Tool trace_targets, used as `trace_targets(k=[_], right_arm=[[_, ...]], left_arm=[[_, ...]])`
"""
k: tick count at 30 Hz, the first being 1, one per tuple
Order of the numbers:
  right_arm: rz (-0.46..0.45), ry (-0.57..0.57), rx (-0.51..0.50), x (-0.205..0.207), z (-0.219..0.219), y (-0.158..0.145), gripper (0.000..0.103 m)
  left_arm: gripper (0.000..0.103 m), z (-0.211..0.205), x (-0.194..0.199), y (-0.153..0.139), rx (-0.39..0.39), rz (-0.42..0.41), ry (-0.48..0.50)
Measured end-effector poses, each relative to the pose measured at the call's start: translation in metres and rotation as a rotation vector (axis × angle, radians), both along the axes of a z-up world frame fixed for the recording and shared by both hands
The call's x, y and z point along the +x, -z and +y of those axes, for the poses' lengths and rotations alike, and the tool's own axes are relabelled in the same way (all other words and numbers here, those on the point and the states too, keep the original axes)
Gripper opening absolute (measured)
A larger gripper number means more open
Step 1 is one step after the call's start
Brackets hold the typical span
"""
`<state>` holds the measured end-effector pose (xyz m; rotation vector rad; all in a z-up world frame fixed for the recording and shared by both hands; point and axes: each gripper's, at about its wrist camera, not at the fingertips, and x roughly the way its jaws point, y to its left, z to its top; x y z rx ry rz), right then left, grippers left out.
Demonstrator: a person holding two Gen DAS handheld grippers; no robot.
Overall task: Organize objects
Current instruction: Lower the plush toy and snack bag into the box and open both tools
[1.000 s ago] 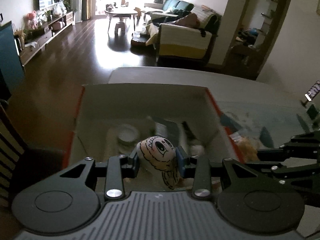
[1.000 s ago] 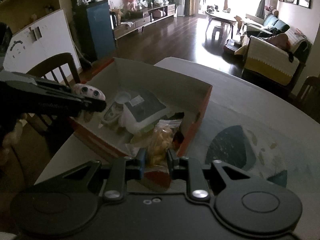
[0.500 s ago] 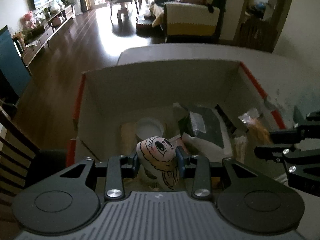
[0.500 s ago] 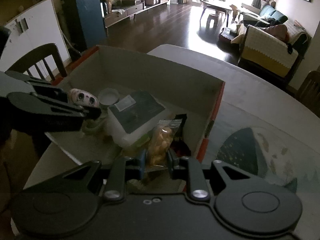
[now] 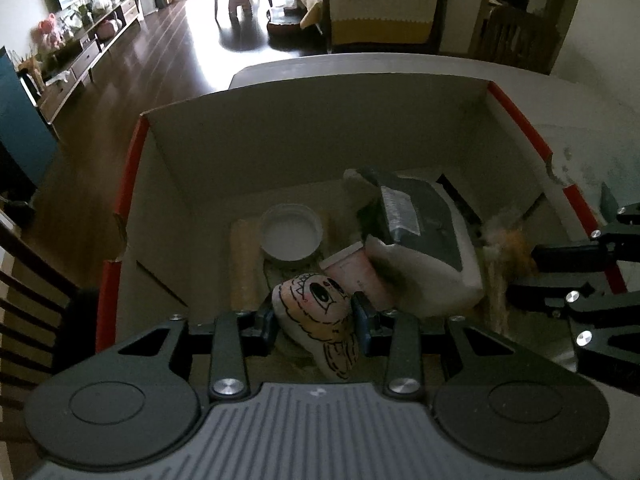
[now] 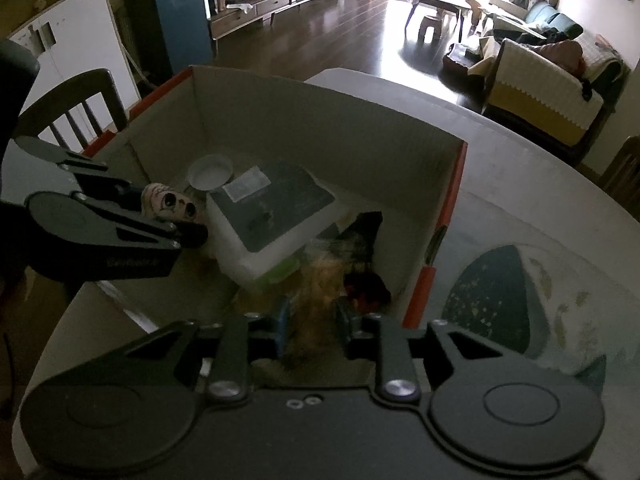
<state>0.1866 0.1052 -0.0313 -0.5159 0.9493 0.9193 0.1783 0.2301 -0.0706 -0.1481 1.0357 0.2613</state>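
left gripper (image 5: 314, 320) clamps toy (image 5: 316, 316); right gripper (image 6: 312, 320) clamps snack bag (image 6: 320, 280); both over box (image 5: 320, 120)

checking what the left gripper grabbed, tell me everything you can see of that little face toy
The face toy is small, rounded and soft-looking, pale cream with pinkish tints, with black-drawn eyes and jagged fringe lines. It sits tilted, clamped on both sides by the left gripper, low inside the cardboard box, just before the white container.
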Motion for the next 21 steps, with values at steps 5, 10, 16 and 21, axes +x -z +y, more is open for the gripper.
trace_targets(k=[5, 10, 16, 21], right_arm=[[0.010, -0.002, 0.015, 0.000, -0.005, -0.004, 0.038], [0.014, 0.000, 0.039, 0.000, -0.013, -0.009, 0.043], [0.007, 0.001, 0.087, -0.005, -0.026, -0.025, 0.050], [-0.005, 0.004, 0.120, -0.008, -0.036, -0.038, 0.053]], left_arm=[[0.066, -0.004, -0.007, -0.009, 0.006, -0.033, -0.010], [0.066, -0.006, -0.015, -0.020, -0.002, -0.064, -0.019], [0.067, -0.010, -0.028, -0.038, -0.009, -0.115, -0.028], [0.071, -0.014, -0.043, -0.053, -0.024, -0.172, -0.027]])
